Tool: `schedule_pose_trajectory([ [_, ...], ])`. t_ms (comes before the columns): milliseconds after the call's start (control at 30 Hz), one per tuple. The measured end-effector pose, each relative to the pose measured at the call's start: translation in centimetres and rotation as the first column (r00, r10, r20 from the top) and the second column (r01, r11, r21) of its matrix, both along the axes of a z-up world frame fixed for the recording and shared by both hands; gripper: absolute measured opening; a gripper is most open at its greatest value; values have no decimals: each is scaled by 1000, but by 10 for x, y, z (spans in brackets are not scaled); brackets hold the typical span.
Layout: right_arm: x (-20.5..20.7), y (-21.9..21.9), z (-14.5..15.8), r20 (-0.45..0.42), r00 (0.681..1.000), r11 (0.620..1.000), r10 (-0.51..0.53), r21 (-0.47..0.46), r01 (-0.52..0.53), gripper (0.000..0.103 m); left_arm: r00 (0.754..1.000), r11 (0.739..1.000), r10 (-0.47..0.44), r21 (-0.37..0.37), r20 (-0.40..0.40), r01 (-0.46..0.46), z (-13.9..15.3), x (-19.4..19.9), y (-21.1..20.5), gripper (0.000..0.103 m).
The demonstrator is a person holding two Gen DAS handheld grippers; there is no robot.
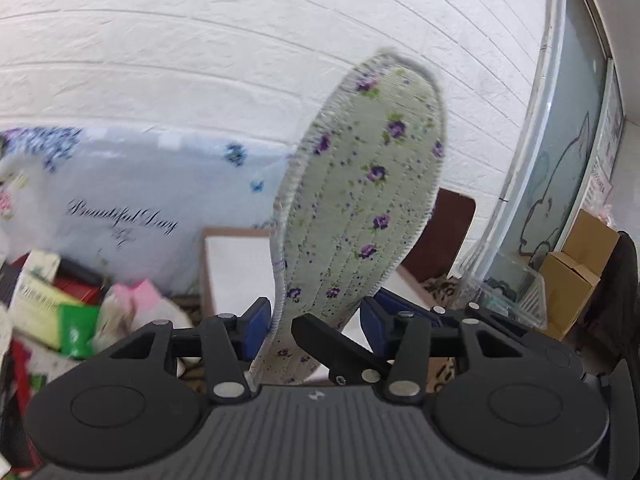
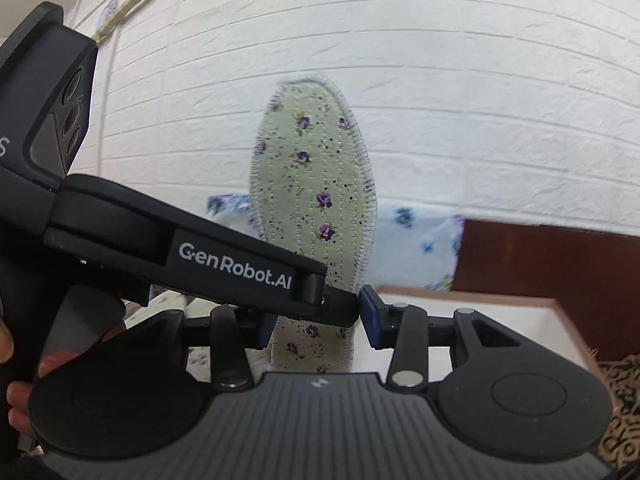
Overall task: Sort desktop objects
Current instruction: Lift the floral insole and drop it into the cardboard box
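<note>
A pale green insole with purple flowers (image 1: 360, 200) stands upright between my left gripper's (image 1: 314, 318) blue pads, whose jaws stand wide apart. The other gripper's black finger (image 1: 340, 344) crosses in front of its heel. In the right wrist view the same insole (image 2: 316, 184) rises between my right gripper's (image 2: 316, 320) blue pads. The left gripper's black body (image 2: 180, 256), marked GenRobot.AI, reaches in from the left and its finger presses the insole's heel. Which gripper bears the insole is unclear; both sets of jaws look spread around it.
A white open box with brown rim (image 1: 240, 268) (image 2: 500, 320) sits below. A floral "Beautiful Day" cloth (image 1: 120, 208) lies behind. Packets and boxes (image 1: 52, 308) pile at left. Cardboard boxes (image 1: 576, 264) and a clear container (image 1: 516, 284) stand right. White brick wall (image 2: 440, 100) behind.
</note>
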State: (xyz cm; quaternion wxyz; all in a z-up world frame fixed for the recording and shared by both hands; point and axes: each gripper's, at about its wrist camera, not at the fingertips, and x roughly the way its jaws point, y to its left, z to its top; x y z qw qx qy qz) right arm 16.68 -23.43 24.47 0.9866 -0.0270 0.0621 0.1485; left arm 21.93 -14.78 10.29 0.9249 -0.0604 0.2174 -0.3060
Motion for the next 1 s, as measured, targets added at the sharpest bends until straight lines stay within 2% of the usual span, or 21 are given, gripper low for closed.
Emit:
schedule_pose_trajectory([
  [33, 5, -7, 2, 7, 1000, 1000, -10, 4, 10, 43, 1000, 1000, -19, -3, 5, 19, 2, 5, -8, 44],
  [167, 28, -29, 4, 16, 999, 999, -48, 4, 48, 43, 999, 999, -37, 7, 13, 37, 0, 26, -35, 44],
  [267, 48, -44, -1, -2, 997, 997, -71, 13, 71, 43, 999, 999, -48, 12, -14, 48, -9, 46, -51, 43],
  [467, 87, -64, -24, -93, 992, 996, -81, 31, 85, 43, 993, 998, -47, 27, -110, 50, -36, 81, -70, 43],
  [633, 120, -73, -44, -211, 975, 995, -70, 50, 82, 43, 979, 998, -30, 49, -203, 41, -59, 108, -76, 45],
  [700, 133, -80, -52, -262, 963, 993, -61, 80, 84, 43, 973, 998, -2, 55, -230, 15, -68, 117, -77, 52],
  [767, 144, -84, -59, -302, 952, 989, -47, 123, 88, 44, 966, 998, 33, 54, -257, -20, -74, 125, -74, 74],
  [800, 149, -86, -62, -315, 948, 986, -44, 142, 93, 45, 961, 998, 44, 48, -271, -32, -77, 128, -71, 79],
  [867, 155, -89, -66, -322, 944, 982, -73, 143, 124, 63, 955, 998, 56, 29, -291, -50, -81, 133, -65, 89],
  [933, 149, -86, -69, -308, 945, 980, -111, 126, 156, 76, 954, 998, 57, 19, -293, -53, -81, 135, -61, 93],
  [1000, 146, -86, -71, -297, 947, 979, -124, 122, 166, 81, 956, 998, 64, 20, -286, -61, -81, 135, -59, 94],
])
